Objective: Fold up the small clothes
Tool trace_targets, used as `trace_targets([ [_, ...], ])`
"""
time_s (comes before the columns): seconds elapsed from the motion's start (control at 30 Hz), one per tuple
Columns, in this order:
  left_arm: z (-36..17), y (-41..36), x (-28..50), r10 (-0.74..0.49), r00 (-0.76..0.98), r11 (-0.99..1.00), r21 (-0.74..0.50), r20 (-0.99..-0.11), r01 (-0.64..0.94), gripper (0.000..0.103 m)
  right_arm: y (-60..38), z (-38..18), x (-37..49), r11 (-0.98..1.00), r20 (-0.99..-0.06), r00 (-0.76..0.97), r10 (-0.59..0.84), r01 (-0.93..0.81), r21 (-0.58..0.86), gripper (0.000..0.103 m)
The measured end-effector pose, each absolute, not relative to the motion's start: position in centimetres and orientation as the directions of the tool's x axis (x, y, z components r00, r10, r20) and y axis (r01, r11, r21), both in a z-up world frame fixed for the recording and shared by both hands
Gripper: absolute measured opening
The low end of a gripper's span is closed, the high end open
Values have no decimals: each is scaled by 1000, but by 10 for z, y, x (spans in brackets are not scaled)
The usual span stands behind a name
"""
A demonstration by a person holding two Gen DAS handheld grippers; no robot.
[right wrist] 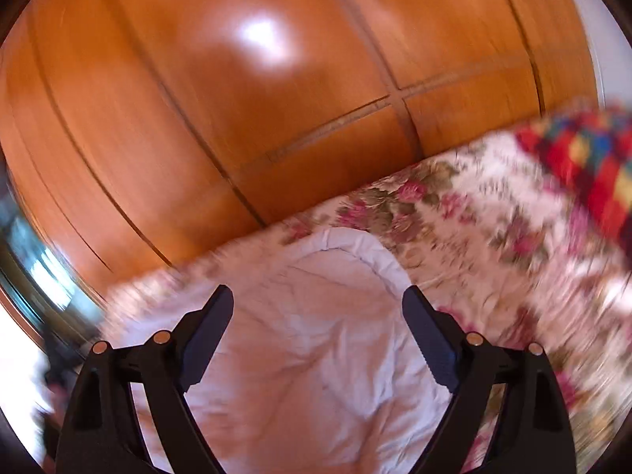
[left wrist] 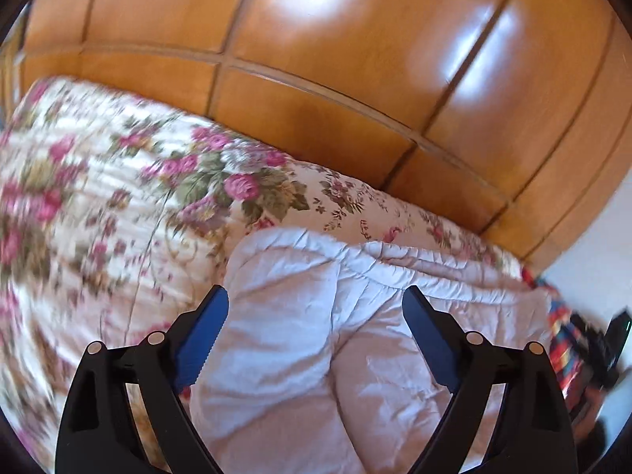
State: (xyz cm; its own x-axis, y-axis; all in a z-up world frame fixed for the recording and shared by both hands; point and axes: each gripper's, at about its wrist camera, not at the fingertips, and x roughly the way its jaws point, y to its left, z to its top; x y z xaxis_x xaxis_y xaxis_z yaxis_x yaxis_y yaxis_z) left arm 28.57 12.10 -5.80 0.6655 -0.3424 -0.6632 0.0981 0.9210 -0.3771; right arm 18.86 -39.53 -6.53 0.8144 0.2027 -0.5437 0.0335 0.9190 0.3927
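Left wrist view: the left gripper (left wrist: pixel 315 300) has its jaws spread wide with nothing between the blue pads (left wrist: pixel 205 335); it grips nothing. Below and beyond it lies the pale pink garment (left wrist: pixel 316 335), rumpled, resting on a flowered bedspread (left wrist: pixel 118 205). The garment's far edge, a thick rolled hem (left wrist: pixel 395 254), runs from centre toward the right, just short of the bedspread's far edge. Beyond that edge stands a glossy wooden wardrobe (left wrist: pixel 316 59), its panels rising close behind the bed (little room on the far side). Left of the garment the bedspread is bare. At the right edge a bright multicoloured blanket (left wrist: pixel 561 335) lies beside the garment.

Right wrist view (blurred): the right gripper (right wrist: pixel 318 300) likewise stands wide open, holding nothing, above the same garment (right wrist: pixel 316 335). A curved hem (right wrist: pixel 355 247) marks the garment's far end, close to the bedspread's (right wrist: pixel 493 237) far edge and the wardrobe (right wrist: pixel 237 98) behind it. Right of the garment the flowered cloth is uncovered up to the coloured blanket (right wrist: pixel 584 166) at far right. Whether either gripper's fingers touch the fabric cannot be told.
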Motion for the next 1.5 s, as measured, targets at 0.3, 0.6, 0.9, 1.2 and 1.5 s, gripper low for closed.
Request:
trace_targets([
  [0.3,-92,92,310,-216,589,976,-154,-779,154,53,-352,-112,212,996,-687,726,35,34,86,54],
  [0.6,-90,85,298,-126,637,990,-52,-761,133,0,-362,-114,196,990,-655,753,61,36,134,8],
  [0.9,-51,98,291,-152,740,984,-173,-656,49,0,-367,-68,178,979,-525,851,25,85,184,7],
  [1.2,-63,77,326,-15,783,995,-83,-622,-47,0,-368,-87,228,955,-566,824,-36,195,224,7],
  [1.5,-145,93,353,35,674,983,-94,-738,-154,0,-379,-156,257,929,-677,735,-30,271,254,22],
])
